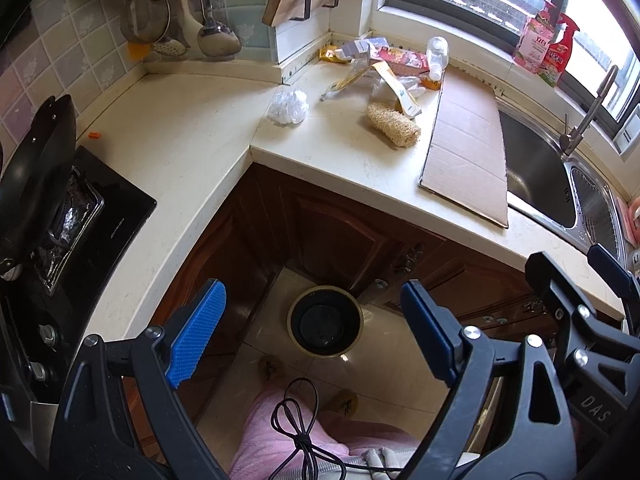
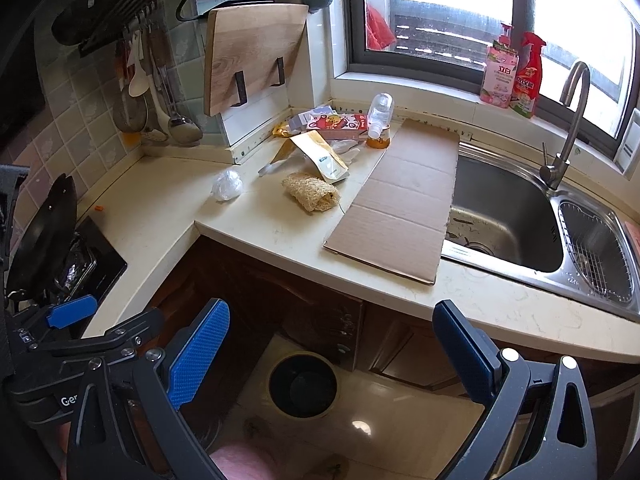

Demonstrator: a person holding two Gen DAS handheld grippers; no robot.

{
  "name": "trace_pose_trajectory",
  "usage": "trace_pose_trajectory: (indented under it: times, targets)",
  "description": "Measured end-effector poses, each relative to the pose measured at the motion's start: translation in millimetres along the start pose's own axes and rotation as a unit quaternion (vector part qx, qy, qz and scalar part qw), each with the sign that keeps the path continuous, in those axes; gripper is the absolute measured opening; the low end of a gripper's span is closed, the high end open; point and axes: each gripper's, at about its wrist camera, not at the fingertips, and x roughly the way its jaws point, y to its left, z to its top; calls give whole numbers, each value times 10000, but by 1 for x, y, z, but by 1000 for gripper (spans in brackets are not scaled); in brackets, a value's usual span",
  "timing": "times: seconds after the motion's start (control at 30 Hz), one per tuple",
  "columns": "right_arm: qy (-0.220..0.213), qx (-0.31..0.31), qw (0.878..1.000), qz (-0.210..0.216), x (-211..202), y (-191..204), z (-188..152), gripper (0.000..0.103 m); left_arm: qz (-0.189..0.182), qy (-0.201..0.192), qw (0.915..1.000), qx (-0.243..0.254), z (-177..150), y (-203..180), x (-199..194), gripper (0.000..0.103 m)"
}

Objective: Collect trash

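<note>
Both tongs are hanging spread with nothing between them: the left gripper (image 1: 316, 336) and the right gripper (image 2: 332, 360) are hovering over the floor bin (image 1: 325, 322). Beyond, toward twelve o'clock on the counter (image 2: 280, 236), the loofah (image 2: 311, 192), a crumpled plastic wad (image 2: 227, 185) and wrappers (image 2: 320, 152) are lying beside the cardboard (image 2: 404, 196).

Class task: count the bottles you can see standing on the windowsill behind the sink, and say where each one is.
2. A pink bottle stands on the sill left of the tap; a red spray bottle stands touching its right side. Others could be hidden beyond the frame edge.
</note>
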Motion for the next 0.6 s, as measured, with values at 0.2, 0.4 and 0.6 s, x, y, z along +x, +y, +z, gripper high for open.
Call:
trace_pose_trajectory:
  times: [0.2, 0.4, 0.6]
  targets:
    - [54, -24, 10000, 30, 24, 10, 22, 103, -248, 235, 9994, -53, 25, 16, 21, 88]
    - [256, 34, 9996, 116, 70, 17, 63, 103, -323, 186, 9992, 146, 77, 29, 52, 88]
    - [459, 31, 9989, 72, 144, 21, 121, 103, -576, 340, 9977, 52, 155, 60, 109, 88]
